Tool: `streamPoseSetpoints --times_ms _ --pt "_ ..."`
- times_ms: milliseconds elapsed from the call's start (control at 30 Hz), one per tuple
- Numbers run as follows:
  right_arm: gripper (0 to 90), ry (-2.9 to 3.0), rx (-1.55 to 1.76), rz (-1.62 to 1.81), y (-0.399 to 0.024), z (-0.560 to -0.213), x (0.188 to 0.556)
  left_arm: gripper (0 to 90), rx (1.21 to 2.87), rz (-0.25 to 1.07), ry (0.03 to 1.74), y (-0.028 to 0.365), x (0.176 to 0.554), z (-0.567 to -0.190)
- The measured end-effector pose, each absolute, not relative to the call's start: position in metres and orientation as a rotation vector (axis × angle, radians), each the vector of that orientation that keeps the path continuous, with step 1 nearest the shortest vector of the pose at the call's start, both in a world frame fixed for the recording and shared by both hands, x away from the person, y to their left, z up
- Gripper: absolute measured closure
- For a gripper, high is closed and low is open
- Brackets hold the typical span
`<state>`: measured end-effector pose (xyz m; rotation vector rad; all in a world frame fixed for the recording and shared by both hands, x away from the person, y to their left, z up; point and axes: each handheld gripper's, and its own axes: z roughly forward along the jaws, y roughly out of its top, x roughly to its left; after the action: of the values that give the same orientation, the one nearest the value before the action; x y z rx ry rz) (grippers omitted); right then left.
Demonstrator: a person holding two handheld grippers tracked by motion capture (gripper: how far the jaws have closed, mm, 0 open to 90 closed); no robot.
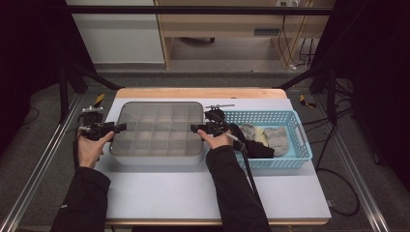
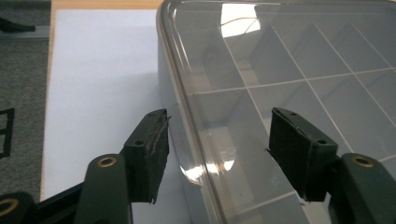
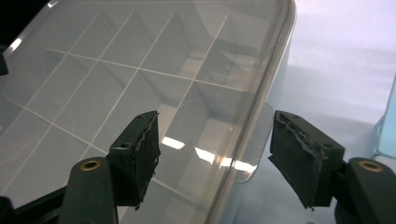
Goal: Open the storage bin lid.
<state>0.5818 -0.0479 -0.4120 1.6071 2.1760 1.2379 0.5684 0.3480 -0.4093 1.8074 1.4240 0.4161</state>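
Note:
A clear plastic organiser box [image 1: 157,131] with a shut transparent lid and several empty compartments sits in the middle of the white mat. My left gripper [image 1: 120,127] is at its left edge, and in the left gripper view its jaws [image 2: 219,154] stand open astride the lid's rim [image 2: 187,112], with a small tab [image 2: 194,170] between them and neither pad touching it. My right gripper [image 1: 195,128] is at the box's right edge. Its jaws [image 3: 215,154] are open too, with the lid's rim and a clear tab [image 3: 254,154] between them, untouched.
A light blue basket [image 1: 300,131] stands right of the box, close behind my right hand, with grey, cream and black socks [image 1: 263,137] inside. The white mat [image 1: 193,193] lies on a wooden table, and cables trail along the floor on the right.

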Motion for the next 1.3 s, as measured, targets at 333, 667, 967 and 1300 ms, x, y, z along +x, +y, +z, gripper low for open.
streamPoseSetpoints --times_ms 333,667,967,1300 --pt "31.8 2.220 1.634 1.218 -0.045 -0.414 0.585 27.3 1.824 0.340 1.461 0.346 0.567 -0.409" --pt "33.2 2.220 1.655 1.246 -0.047 -0.416 0.586 29.1 1.802 0.311 1.493 0.346 0.570 -0.408" --pt "42.4 2.182 1.629 1.308 -0.053 -0.407 0.582 44.1 1.684 0.351 1.466 0.355 0.559 -0.398" --pt "54.9 2.112 1.570 1.416 -0.062 -0.383 0.566 55.2 1.603 0.403 1.397 0.363 0.538 -0.380"
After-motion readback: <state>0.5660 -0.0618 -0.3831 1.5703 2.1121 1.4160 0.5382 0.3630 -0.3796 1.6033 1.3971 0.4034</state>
